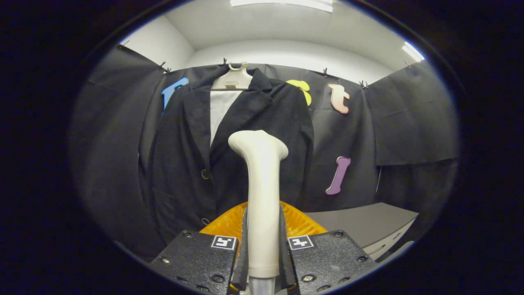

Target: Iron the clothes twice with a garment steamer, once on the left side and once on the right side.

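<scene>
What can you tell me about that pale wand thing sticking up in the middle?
The garment steamer is a smooth, cream-white wand that looks like plastic. Its long straight handle stands upright between the gripper fingers, which press on it from both sides. The top flares into a wider, flattened head bent slightly toward the dark jacket hanging on a hanger beyond it. No steam is visible. Whether the head touches the jacket cannot be told.

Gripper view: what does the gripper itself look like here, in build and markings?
The gripper has two blocky, textured metal finger carriers with visible screw heads. Each carries a small square black-and-white fiducial tag on its upper inner corner. Thin flat fingers run forward from them, one on each side. Behind them sits a ribbed orange plastic part. No cables or sleeve are visible.
</scene>
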